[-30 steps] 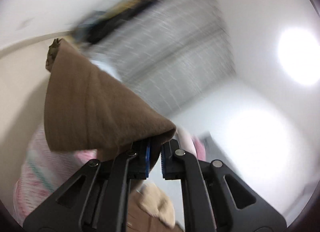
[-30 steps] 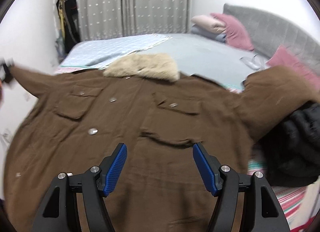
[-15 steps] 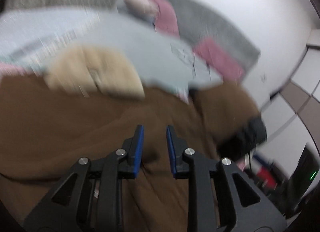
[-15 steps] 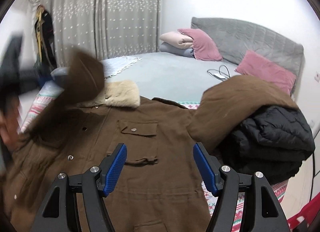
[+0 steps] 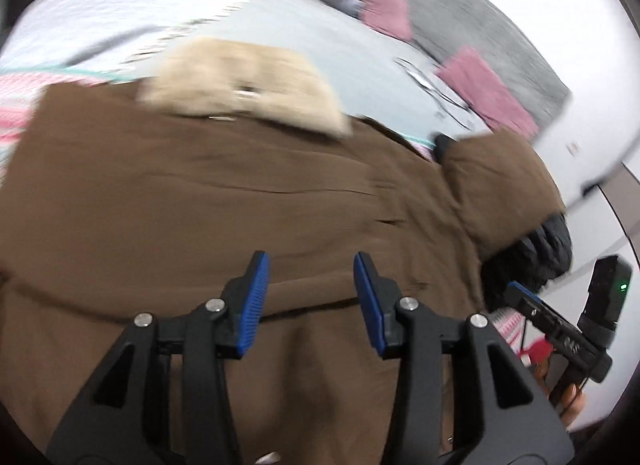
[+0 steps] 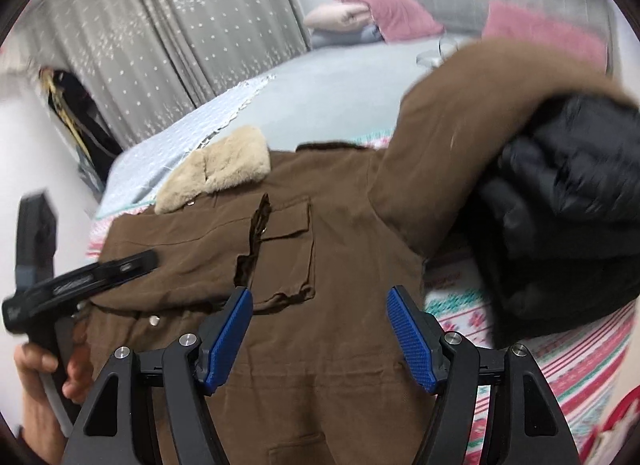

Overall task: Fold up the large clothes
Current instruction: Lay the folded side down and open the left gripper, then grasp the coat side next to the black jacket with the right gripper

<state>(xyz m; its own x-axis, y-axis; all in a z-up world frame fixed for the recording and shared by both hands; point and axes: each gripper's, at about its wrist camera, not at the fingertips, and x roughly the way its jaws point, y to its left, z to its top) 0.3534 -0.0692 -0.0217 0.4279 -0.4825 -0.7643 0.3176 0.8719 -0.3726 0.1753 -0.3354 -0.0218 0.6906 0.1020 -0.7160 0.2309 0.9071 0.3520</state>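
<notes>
A large brown coat with a beige fur collar lies front-up on the bed. Its left sleeve is folded across the chest. The other sleeve drapes over a black puffer jacket. My left gripper hovers over the folded sleeve; its jaws are opening and nothing is between them. My right gripper stands open over the coat's lower front, near the chest pocket, and is empty.
The bed has a grey sheet, pink pillows and a grey headboard at the far end. A striped pink blanket lies under the coat. Grey curtains hang behind. A person's hand grips the left tool's handle.
The left gripper carried the sleeve end over the coat, let it go on the chest and opened. The right gripper stayed open and shifted right, towards the other sleeve and black jacket.
</notes>
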